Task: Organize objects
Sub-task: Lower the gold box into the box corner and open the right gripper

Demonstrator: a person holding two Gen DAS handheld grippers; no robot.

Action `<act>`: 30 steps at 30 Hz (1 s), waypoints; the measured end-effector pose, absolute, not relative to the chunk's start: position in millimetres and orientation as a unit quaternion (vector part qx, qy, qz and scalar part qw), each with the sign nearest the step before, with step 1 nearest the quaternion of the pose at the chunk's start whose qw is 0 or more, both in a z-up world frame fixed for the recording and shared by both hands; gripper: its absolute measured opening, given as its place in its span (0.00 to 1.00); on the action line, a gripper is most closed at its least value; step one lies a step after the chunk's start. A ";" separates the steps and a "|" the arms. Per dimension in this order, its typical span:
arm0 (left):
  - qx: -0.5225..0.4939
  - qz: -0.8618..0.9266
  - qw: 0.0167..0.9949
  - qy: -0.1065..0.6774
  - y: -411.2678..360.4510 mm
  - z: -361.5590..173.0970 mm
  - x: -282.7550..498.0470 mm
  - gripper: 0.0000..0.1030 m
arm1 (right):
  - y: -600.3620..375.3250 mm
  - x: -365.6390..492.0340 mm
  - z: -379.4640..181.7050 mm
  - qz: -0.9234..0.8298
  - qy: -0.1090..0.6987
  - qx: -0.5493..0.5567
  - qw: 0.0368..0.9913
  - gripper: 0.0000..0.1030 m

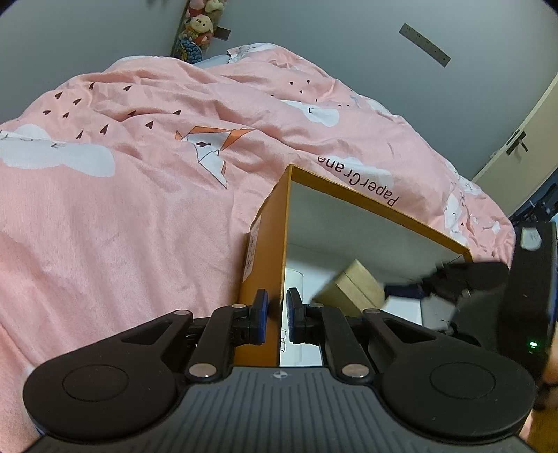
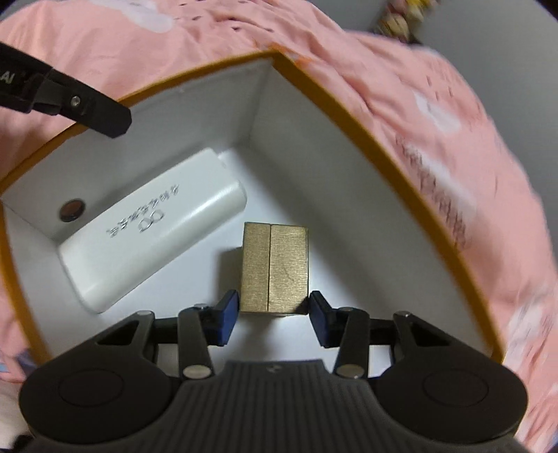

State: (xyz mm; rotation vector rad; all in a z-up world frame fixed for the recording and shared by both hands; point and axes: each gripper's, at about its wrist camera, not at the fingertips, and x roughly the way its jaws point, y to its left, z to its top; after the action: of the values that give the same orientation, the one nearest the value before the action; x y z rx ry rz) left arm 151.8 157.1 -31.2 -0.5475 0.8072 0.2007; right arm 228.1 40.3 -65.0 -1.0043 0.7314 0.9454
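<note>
An open orange box with a white inside (image 1: 265, 240) (image 2: 348, 115) sits on a pink bed cover. My left gripper (image 1: 277, 317) is shut on the box's near wall, one finger on each side of it. My right gripper (image 2: 273, 315) is inside the box, its pads on both sides of a small gold-brown box (image 2: 273, 268) that stands on the box floor; the same box shows blurred in the left wrist view (image 1: 352, 285). A white case with grey print (image 2: 153, 237) lies on the floor to its left.
The pink bed cover (image 1: 122, 209) with cloud and crane prints surrounds the box. A small dark round disc (image 2: 72, 210) sits on the box's inner wall. Plush toys (image 1: 198, 31) stand against the grey wall. A black device with a green light (image 1: 532, 313) stands at the right.
</note>
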 end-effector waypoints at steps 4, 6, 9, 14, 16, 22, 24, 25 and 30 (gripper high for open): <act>-0.257 0.097 0.879 0.390 156.5 -30.5 153.6 0.12 | 56.4 227.3 -67.2 0.444 0.273 -0.488 0.700 0.45; -0.254 0.097 0.879 0.392 155.8 -30.1 154.5 0.12 | 61.7 226.3 -67.9 0.452 0.249 -0.500 0.696 0.45; -0.249 0.099 0.879 0.395 155.1 -29.6 156.4 0.11 | 68.9 227.6 -68.9 0.460 0.237 -0.501 0.694 0.45; -0.236 0.100 0.881 0.398 152.0 -28.0 157.8 0.10 | 67.6 236.5 -67.1 0.427 0.250 -0.478 0.726 0.52; -0.234 0.100 0.881 0.399 151.7 -27.9 158.4 0.10 | 62.0 244.5 -63.8 0.424 0.287 -0.439 0.738 0.52; -0.221 0.103 0.883 0.401 148.3 -26.2 160.0 0.08 | 53.6 250.6 -58.7 0.440 0.327 -0.363 0.753 0.19; -0.221 0.103 0.883 0.402 148.3 -26.0 160.1 0.07 | 58.6 247.3 -60.7 0.443 0.310 -0.374 0.753 0.17; -0.221 0.103 0.883 0.401 148.0 -26.1 160.1 0.07 | 61.3 246.3 -61.4 0.446 0.304 -0.377 0.753 0.16; -0.220 0.104 0.883 0.401 147.7 -25.9 159.6 0.07 | 74.4 244.5 -63.0 0.461 0.291 -0.373 0.751 0.09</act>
State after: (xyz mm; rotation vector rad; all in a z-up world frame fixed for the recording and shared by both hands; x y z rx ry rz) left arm 159.6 147.7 -25.9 -0.4573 0.8352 0.2158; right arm 244.5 74.4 -63.0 -0.8146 0.6357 1.0068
